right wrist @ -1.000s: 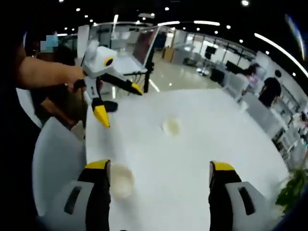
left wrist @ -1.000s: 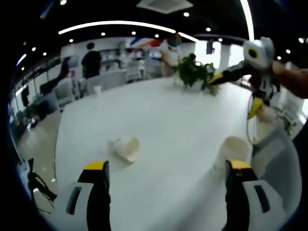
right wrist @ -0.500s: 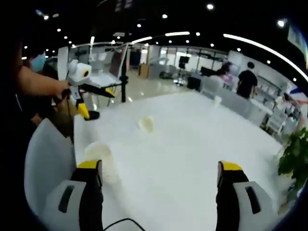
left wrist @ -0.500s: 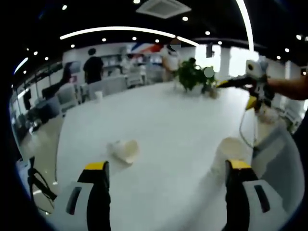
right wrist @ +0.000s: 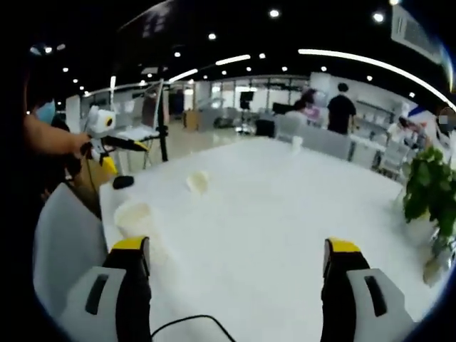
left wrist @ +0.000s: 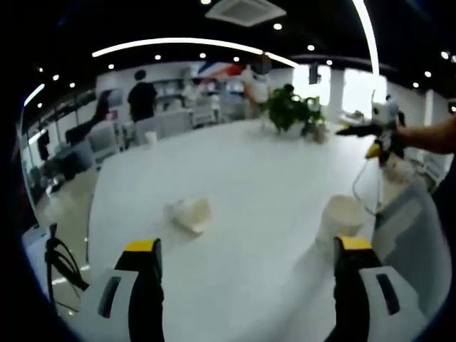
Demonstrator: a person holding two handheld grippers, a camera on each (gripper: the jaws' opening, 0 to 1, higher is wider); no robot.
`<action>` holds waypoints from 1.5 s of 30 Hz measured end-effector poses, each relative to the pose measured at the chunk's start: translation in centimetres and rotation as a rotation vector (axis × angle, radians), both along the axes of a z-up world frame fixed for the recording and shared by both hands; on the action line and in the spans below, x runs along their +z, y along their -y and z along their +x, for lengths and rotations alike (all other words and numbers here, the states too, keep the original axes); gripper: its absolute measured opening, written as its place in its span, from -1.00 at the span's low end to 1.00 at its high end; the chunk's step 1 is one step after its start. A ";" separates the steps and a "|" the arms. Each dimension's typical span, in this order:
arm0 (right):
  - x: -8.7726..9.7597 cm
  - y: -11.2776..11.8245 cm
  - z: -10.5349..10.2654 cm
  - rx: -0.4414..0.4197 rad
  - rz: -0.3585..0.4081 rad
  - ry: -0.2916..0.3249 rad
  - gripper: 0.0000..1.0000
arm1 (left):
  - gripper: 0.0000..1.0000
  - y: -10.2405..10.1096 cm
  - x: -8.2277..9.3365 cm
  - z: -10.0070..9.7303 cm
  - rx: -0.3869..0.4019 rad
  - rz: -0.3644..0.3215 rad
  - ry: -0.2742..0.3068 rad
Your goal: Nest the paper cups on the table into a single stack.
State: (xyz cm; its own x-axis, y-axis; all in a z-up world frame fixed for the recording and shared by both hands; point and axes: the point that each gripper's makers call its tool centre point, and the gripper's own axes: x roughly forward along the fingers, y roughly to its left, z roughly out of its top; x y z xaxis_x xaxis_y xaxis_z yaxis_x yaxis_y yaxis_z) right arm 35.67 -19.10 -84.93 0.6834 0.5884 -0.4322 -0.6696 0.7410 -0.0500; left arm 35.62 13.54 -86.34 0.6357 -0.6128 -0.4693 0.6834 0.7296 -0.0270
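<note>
On the white table (left wrist: 242,164) one paper cup (left wrist: 191,214) lies on its side ahead of my left gripper (left wrist: 248,246), which is open with nothing between its jaws. A second cup (left wrist: 342,216) stands upright just beyond its right jaw. The right gripper view has the same upright cup (right wrist: 134,217) by the left jaw of my open, unladen right gripper (right wrist: 236,246), and the tipped cup (right wrist: 198,182) farther off. A third small cup (right wrist: 296,142) stands near the table's far edge. Each gripper appears in the other's view, held off the table's side: right gripper (left wrist: 356,140), left gripper (right wrist: 128,155).
A potted plant (left wrist: 288,110) stands on the table's far side, also the plant (right wrist: 427,189) at the right. A small black object (right wrist: 122,182) lies near the table edge. A white chair (right wrist: 60,235) is beside the table. People and chairs fill the background.
Both views have swung and lifted, so the other gripper looks smaller and farther away in each. The cups have stayed where they were. Both grippers remain open.
</note>
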 end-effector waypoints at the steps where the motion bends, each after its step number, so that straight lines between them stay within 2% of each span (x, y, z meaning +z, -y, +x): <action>1: 0.1 0.0 0.0 0.001 0.000 0.003 1.00 | 0.96 0.0 -0.1 0.1 -0.002 0.000 -0.004; 3: 0.1 -0.1 0.1 -0.004 -0.002 0.001 1.00 | 0.96 0.2 -0.3 0.4 -0.014 0.011 -0.018; 8: 0.2 -0.1 0.2 -0.007 0.001 0.008 1.00 | 0.96 0.5 -0.6 1.6 -0.119 0.100 0.001; 10: 0.1 -0.1 0.3 -0.014 0.001 0.003 1.00 | 0.96 0.4 -0.6 2.3 -0.126 0.097 -0.011; 16: -0.1 -0.5 0.1 -0.013 0.003 -0.001 1.00 | 0.96 0.0 -0.2 4.5 -0.190 0.151 -0.007; 19: 0.0 -0.5 0.0 -0.016 0.010 -0.003 1.00 | 0.96 0.0 -0.1 5.5 -0.198 0.149 -0.014; 23: -0.1 -0.6 -0.1 -0.014 0.013 -0.007 1.00 | 0.96 0.5 -0.6 6.7 -0.215 0.175 -0.034; 26: -0.3 -0.7 -0.3 -0.009 0.013 -0.013 1.00 | 0.96 1.2 -0.6 7.8 -0.235 0.190 -0.026; 30: -0.6 -0.7 -0.4 -0.011 0.020 -0.022 1.00 | 0.96 1.9 -0.6 8.6 -0.300 0.241 -0.009; 35: -1.0 -0.8 -0.8 -0.013 0.025 -0.032 1.00 | 0.93 2.1 -1.0 10.0 -0.307 0.265 -0.041; 45: -1.5 -0.7 -1.2 -0.034 0.048 -0.044 1.00 | 0.90 2.3 -1.8 12.1 -0.290 0.309 -0.038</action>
State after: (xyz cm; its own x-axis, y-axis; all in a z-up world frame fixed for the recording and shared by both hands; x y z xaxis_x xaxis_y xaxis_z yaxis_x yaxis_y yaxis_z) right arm 34.49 -18.44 -86.47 0.6843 0.5862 -0.4337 -0.6450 0.7640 0.0148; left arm 47.74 11.26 -88.16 0.4360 -0.5906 -0.6790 0.8645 0.4846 0.1337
